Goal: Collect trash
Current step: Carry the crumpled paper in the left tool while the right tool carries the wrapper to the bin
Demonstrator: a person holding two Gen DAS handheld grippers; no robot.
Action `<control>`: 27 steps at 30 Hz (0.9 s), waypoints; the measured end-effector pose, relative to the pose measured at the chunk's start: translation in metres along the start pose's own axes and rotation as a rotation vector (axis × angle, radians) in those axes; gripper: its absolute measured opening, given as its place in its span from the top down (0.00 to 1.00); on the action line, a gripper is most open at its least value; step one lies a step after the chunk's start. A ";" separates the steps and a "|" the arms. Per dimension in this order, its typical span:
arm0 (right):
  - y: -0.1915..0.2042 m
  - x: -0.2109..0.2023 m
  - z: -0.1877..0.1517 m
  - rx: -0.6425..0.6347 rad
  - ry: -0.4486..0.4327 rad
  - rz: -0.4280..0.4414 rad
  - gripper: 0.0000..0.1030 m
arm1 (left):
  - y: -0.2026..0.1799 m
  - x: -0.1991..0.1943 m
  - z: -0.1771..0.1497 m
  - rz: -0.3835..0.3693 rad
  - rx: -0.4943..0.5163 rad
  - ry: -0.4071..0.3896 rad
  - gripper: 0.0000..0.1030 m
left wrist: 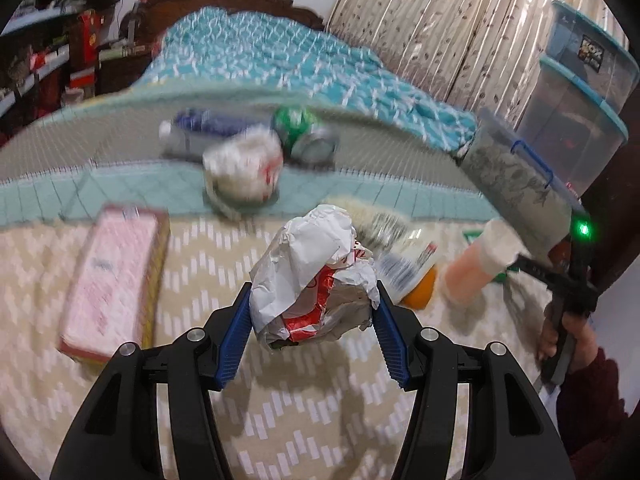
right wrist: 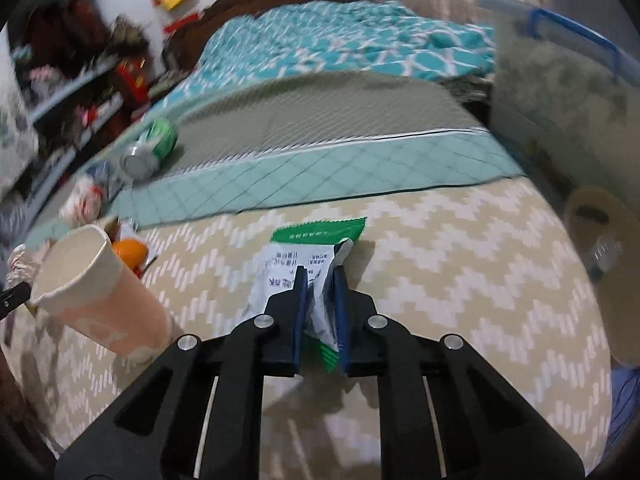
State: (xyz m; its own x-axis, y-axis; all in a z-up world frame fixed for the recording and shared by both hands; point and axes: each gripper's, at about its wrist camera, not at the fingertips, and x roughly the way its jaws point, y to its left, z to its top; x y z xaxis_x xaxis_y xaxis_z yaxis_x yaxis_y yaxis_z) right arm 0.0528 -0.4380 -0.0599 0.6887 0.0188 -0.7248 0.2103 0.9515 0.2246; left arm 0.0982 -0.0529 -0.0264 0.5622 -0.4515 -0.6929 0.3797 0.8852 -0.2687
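Note:
In the left wrist view my left gripper (left wrist: 314,296) is shut on a crumpled white and red paper wrapper (left wrist: 312,264), lifted above the beige zigzag bedspread (left wrist: 280,412). In the right wrist view my right gripper (right wrist: 320,272) is shut on a green and white snack packet (right wrist: 284,260) that lies on the same bedspread (right wrist: 440,280); the blue pads pinch its near end. A paper cup (right wrist: 96,292) lies tipped over to the left of that gripper, and shows as well in the left wrist view (left wrist: 480,264).
More litter lies on the bed: a second crumpled paper (left wrist: 244,168), a green can (left wrist: 304,128), a blue and white bottle (left wrist: 200,128), a pink box (left wrist: 116,276) and an orange-capped bottle (left wrist: 404,264). Lidded plastic bins (left wrist: 572,92) stack at right. A person's hand (left wrist: 576,340) holds the other gripper's handle.

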 end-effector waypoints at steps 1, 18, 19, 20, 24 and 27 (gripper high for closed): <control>-0.008 -0.005 0.001 0.027 -0.011 0.009 0.86 | -0.003 -0.006 0.005 -0.002 0.005 -0.014 0.47; -0.226 -0.094 0.009 0.385 -0.225 -0.173 0.87 | -0.288 0.073 0.086 -0.408 0.411 0.077 0.47; -0.236 -0.093 0.008 0.409 -0.216 -0.164 0.87 | -0.310 0.089 0.083 -0.430 0.435 0.106 0.47; -0.246 -0.092 0.006 0.441 -0.208 -0.129 0.86 | -0.329 0.103 0.079 -0.437 0.457 0.132 0.47; -0.253 -0.088 -0.003 0.483 -0.190 -0.056 0.58 | -0.375 0.147 0.063 -0.456 0.486 0.235 0.47; -0.248 -0.087 -0.011 0.471 -0.207 0.064 0.12 | -0.385 0.184 0.051 -0.429 0.463 0.333 0.47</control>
State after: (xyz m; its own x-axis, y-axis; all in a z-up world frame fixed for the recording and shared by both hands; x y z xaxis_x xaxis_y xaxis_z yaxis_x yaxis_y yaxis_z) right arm -0.0666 -0.6722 -0.0598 0.8232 -0.0344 -0.5668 0.4201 0.7084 0.5672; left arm 0.0930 -0.4828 -0.0158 0.0669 -0.6254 -0.7774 0.8318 0.4653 -0.3027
